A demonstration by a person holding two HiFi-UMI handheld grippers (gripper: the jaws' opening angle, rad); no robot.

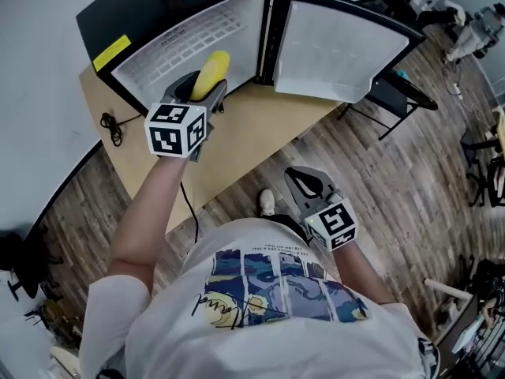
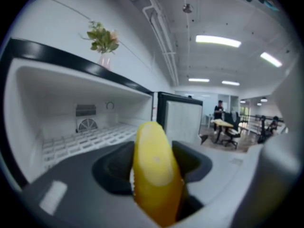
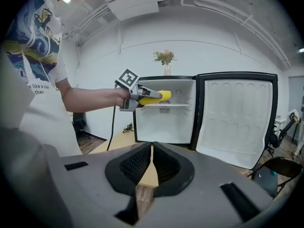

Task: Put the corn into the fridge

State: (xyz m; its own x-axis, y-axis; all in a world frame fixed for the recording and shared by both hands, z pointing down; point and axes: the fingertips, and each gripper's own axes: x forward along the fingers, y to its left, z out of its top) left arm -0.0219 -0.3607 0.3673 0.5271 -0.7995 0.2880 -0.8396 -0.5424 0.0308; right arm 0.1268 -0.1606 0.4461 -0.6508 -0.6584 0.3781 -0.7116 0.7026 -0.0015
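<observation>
1 cob is all this job concerns, and it sits in my left claw [image 1: 207, 91], whose jaws are spread wide and pressed on either flank of the corn [image 1: 211, 71]. The grip is on the rear part of the cob, so the rounded yellow tip juts well forward of the jaws and slightly upward. I judge it light and stiff. Its skin looks smooth and glossy, more like a moulded piece than a kernelled ear, so it could slide lengthwise if I ease the squeeze. A hold nearer the middle would steady it, but this one looks firm enough for a short carry.

The cob hangs in the air above the worktop [image 1: 237, 136], right at the mouth of the open fridge [image 1: 197, 34]. Its tip points at the white interior, level with the wire shelf [image 2: 90, 137]. I cannot tell whether the tip has crossed the threshold.

Further right, the door [image 1: 331, 50] stands swung fully aside, well clear of the path.

On the far right, my right claw [image 1: 306, 185] is held low near my body, its jaws closed together on nothing, well apart from the corn.
</observation>
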